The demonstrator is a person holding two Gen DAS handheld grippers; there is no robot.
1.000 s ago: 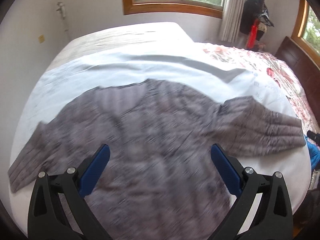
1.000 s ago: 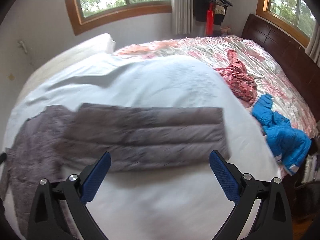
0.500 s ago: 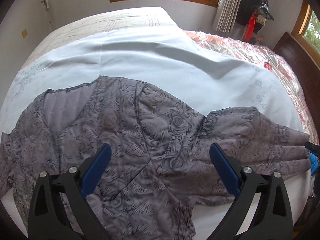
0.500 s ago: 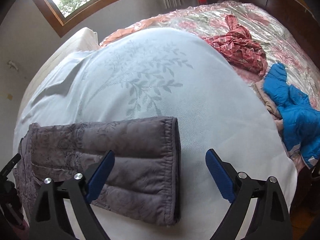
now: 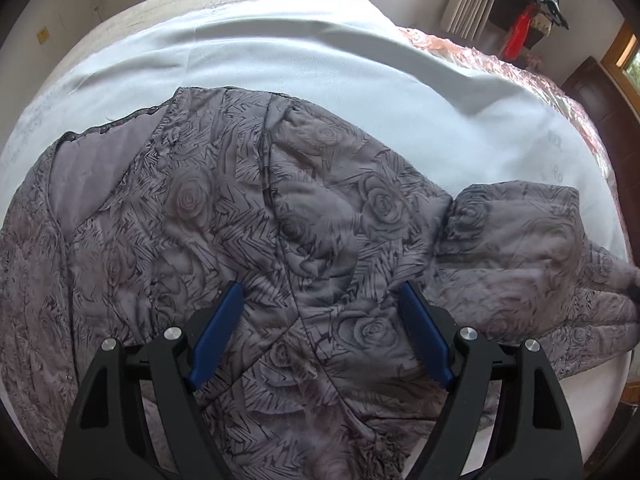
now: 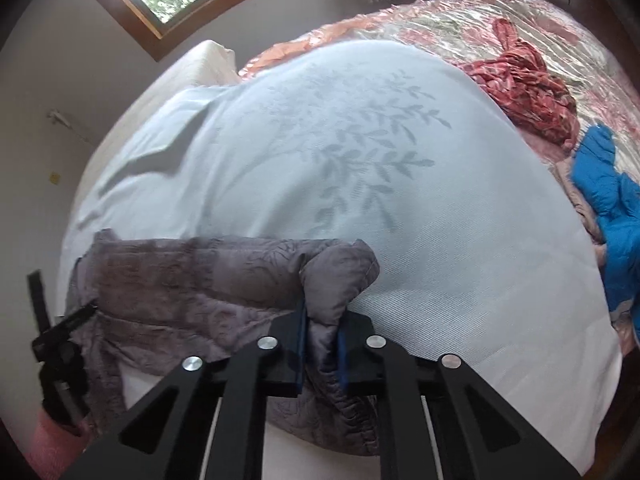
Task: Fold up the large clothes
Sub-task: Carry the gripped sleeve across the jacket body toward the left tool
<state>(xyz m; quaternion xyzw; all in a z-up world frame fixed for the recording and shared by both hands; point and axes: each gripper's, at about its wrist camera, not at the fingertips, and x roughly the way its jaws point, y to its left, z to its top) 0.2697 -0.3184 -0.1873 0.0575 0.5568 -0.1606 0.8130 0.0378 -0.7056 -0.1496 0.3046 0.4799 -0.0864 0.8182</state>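
A grey quilted jacket [image 5: 248, 216] with a rose print lies spread front-up on the pale sheet [image 5: 320, 60]. In the left wrist view my left gripper [image 5: 320, 300] hovers low over its chest, jaws closing, blue pads still apart over the cloth. One sleeve [image 5: 532, 248] stretches off to the right. In the right wrist view that sleeve [image 6: 192, 272] lies across the sheet [image 6: 360, 152], and my right gripper [image 6: 320, 320] is shut on its cuff end, which bunches up between the blue pads.
A red patterned garment [image 6: 524, 88] and a blue padded jacket [image 6: 612, 208] lie on the floral bedspread [image 6: 480, 20] at the right. The left gripper's black frame [image 6: 56, 344] shows at the left edge. A dark headboard [image 5: 600, 100] stands far right.
Both grippers have dropped closer to the jacket. The right gripper went from wide open beside the cuff to shut on it. The left pads have drawn somewhat closer together.
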